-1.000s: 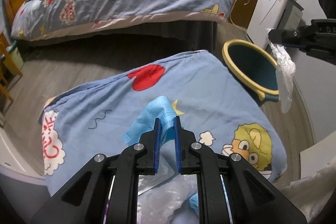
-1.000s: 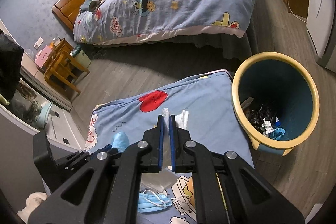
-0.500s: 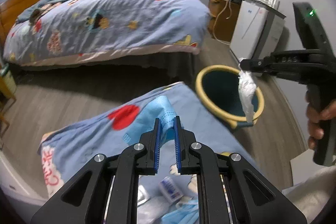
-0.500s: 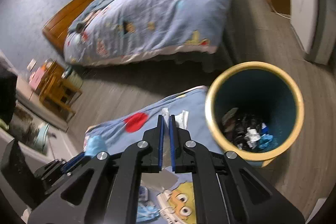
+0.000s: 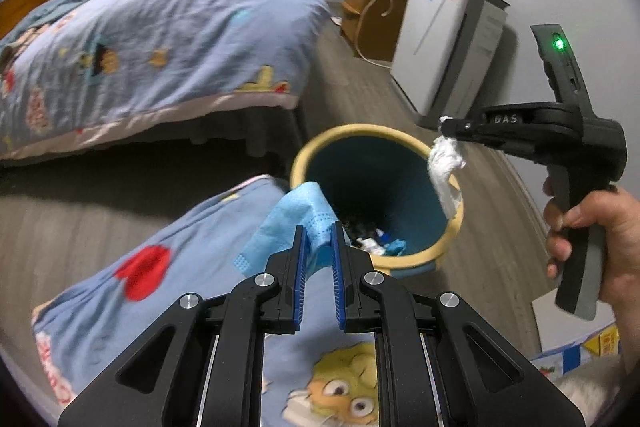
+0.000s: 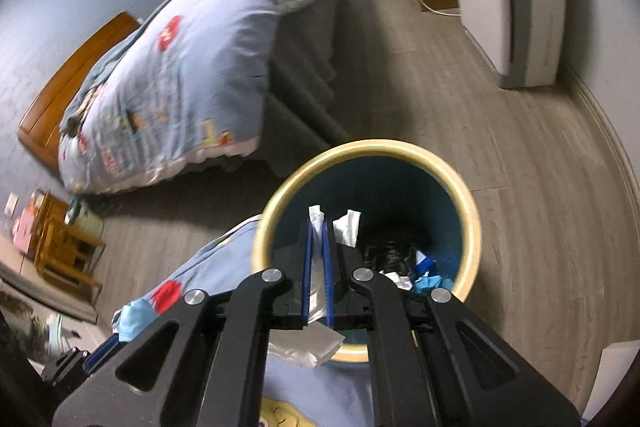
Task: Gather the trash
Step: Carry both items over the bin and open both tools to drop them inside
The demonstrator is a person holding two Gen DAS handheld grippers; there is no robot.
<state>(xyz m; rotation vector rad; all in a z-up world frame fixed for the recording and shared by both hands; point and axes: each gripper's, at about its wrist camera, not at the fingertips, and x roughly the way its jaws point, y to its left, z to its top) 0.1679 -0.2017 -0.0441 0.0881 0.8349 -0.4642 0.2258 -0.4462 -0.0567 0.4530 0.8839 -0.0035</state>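
Observation:
A teal trash bin with a yellow rim (image 5: 404, 141) (image 6: 468, 203) stands on the floor with trash at its bottom. My left gripper (image 5: 319, 227) is shut on a blue face mask (image 5: 292, 217), held near the bin's near rim. My right gripper (image 6: 318, 227) (image 5: 445, 125) is shut on a white crumpled plastic wrapper (image 5: 444, 167) (image 6: 346, 227) and holds it over the bin's opening. The mask and left gripper also show low left in the right wrist view (image 6: 134, 315).
A blue cartoon-print blanket (image 5: 152, 267) lies under both grippers beside the bin. A bed with a matching quilt (image 5: 152, 27) stands behind. A white appliance (image 5: 448, 39) and a wooden cabinet (image 5: 372, 15) stand by the right wall. Wooden chairs (image 6: 60, 251) stand far left.
Both grippers have moved toward the bin with their loads. The right gripper now hangs the wrapper over the bin's opening; the left has brought the mask to the bin's near rim.

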